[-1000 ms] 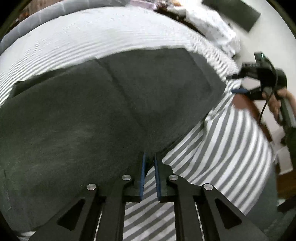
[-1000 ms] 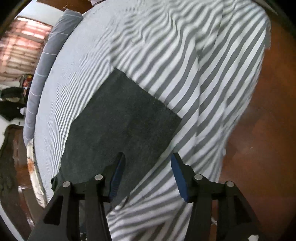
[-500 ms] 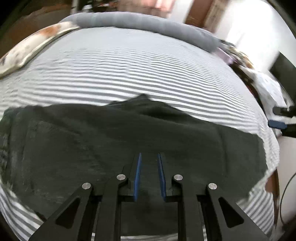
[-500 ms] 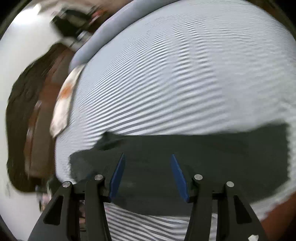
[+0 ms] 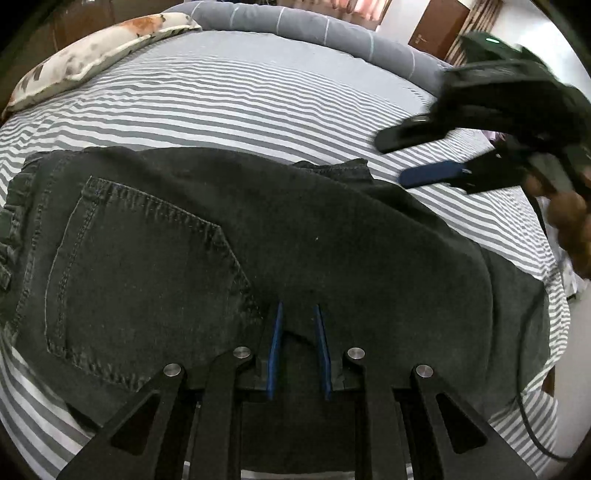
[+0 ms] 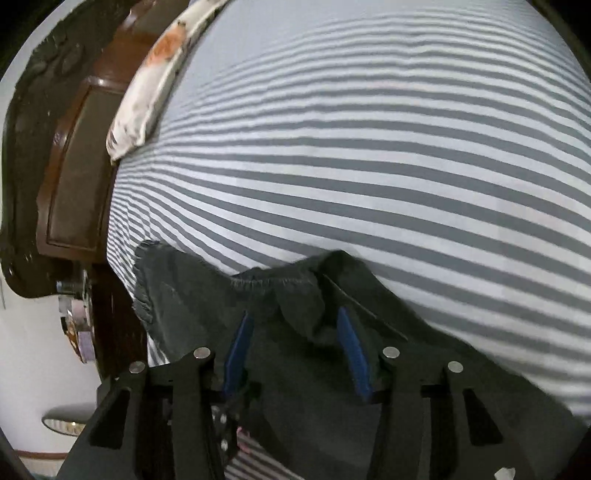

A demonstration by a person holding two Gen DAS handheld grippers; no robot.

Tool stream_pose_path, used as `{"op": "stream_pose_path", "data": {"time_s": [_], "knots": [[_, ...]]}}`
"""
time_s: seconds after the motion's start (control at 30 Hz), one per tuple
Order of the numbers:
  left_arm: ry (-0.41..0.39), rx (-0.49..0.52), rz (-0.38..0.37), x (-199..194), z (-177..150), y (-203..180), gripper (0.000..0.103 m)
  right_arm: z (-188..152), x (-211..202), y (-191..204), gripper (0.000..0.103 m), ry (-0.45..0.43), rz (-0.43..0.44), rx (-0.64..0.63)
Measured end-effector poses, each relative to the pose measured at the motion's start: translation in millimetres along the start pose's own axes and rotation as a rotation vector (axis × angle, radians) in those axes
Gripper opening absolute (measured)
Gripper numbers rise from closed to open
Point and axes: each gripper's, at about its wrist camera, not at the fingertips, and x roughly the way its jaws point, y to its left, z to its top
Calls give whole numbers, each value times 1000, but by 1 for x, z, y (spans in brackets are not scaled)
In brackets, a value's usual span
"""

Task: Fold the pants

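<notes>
Dark grey jeans [image 5: 258, 236] lie flat on a grey-and-white striped bed sheet [image 5: 221, 103], back pocket [image 5: 140, 266] at the left, one leg folded over the other. My left gripper [image 5: 297, 314] hovers low over the near edge of the jeans, its jaws narrowly apart with nothing between them. My right gripper [image 5: 417, 155] shows at the upper right of the left wrist view, open, above the sheet by the crotch point. In the right wrist view the right gripper [image 6: 293, 321] is open over the rumpled crotch and waistband [image 6: 258, 288].
A floral pillow [image 5: 92, 55] and a grey bolster [image 5: 303, 26] lie at the far side of the bed. A brown wooden headboard [image 6: 74, 166] stands at the left in the right wrist view. The bed edge drops off at the right [image 5: 554, 332].
Both grippers have swung from the leg end of the jeans to the waist end. My right gripper has moved in close over the crotch. My left gripper's jaws have opened slightly.
</notes>
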Motion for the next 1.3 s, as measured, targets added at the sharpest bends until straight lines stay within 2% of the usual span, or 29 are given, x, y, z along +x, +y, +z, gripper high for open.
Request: {"op": "stream_pose_path", "data": {"time_s": [0.1,0.17,0.2,0.27,0.4,0.5,0.6,0.77,0.9,1.0,1.07,1.2,1.3], "knots": [[-6,-9,-9,-3,-3,1,19,9,21,2,41,37,-9,-6],[-10,-20,-18,-3,-3,3,19,8,32,0,25,59,3,-7],[-11,-28,-24,-3,-3,4,19,8,34,0,21,62,10,-10],[-12,-42,-34,-4,-3,6,19,6,32,2,7,49,24,-29],[-31,-51,-34,-10,-2,7,19,12,6,17,6,-55,51,-87],[-62,-42,-32,-16,-4,6,19,21,-12,18,6,-119,62,-75],[-76,-20,-22,-18,-6,3,20,31,-1,13,6,-115,28,-66],[-34,-15,-4,-5,-8,5,20,41,34,0,6,-91,-40,-40],[-31,-2,11,0,-8,4,20,43,38,-2,6,-92,-56,-55],[-39,20,28,-3,-8,-2,20,43,29,-3,16,-78,-64,-60],[-48,15,23,-7,-7,-1,20,40,11,-1,28,-151,-116,-60],[-110,45,26,-24,-8,-9,23,20,-23,6,28,-239,-96,-73],[-112,89,24,-32,-9,-16,26,-3,-26,9,28,-201,-85,-90]]}}
